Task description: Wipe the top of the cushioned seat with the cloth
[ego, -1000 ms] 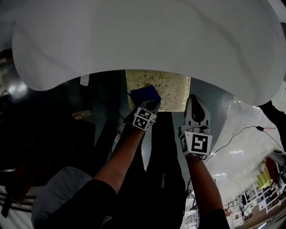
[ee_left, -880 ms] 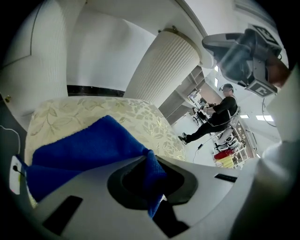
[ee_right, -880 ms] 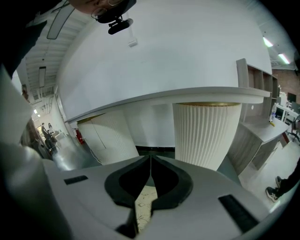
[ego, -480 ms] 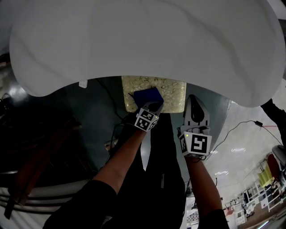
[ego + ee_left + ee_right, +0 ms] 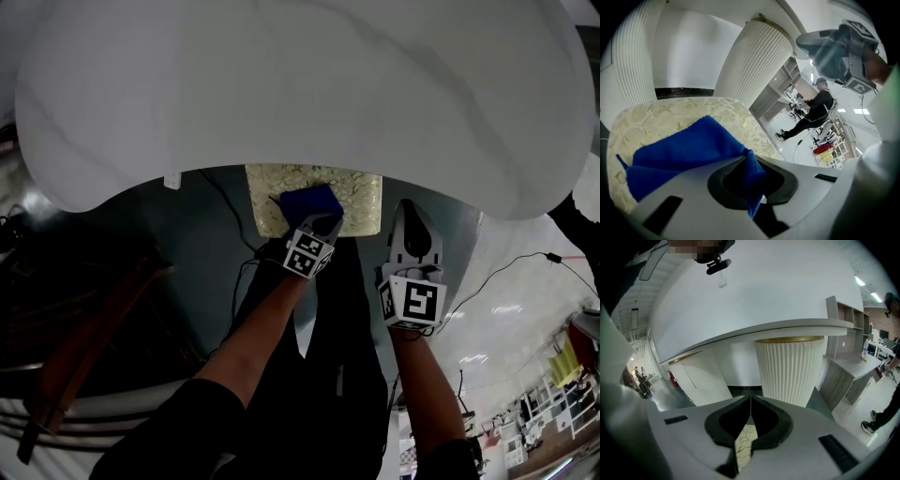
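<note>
Fingers of my left gripper (image 5: 322, 223) pinch the blue cloth (image 5: 309, 200) near the cushioned seat (image 5: 361, 192)'s near edge. Left gripper view: bare cushion lies open beyond the cloth. Right gripper view: right gripper (image 5: 750, 399) fingers pressed together, empty.

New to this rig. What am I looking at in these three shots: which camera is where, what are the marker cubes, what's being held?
There is no robot here. A person holds a two-jaw gripper in each hand, and the marker cubes are part of those grippers. The head view comes from a camera on the person's head, looking steeply down. The other two views come from cameras riding on each gripper, looking along its jaws. Below is a cushioned seat with a pale leafy pattern, its far part hidden by a big white tabletop. The left gripper is shut on a blue cloth that lies spread on the seat. The right gripper has its jaws together with nothing between them, off the seat's right side.
</note>
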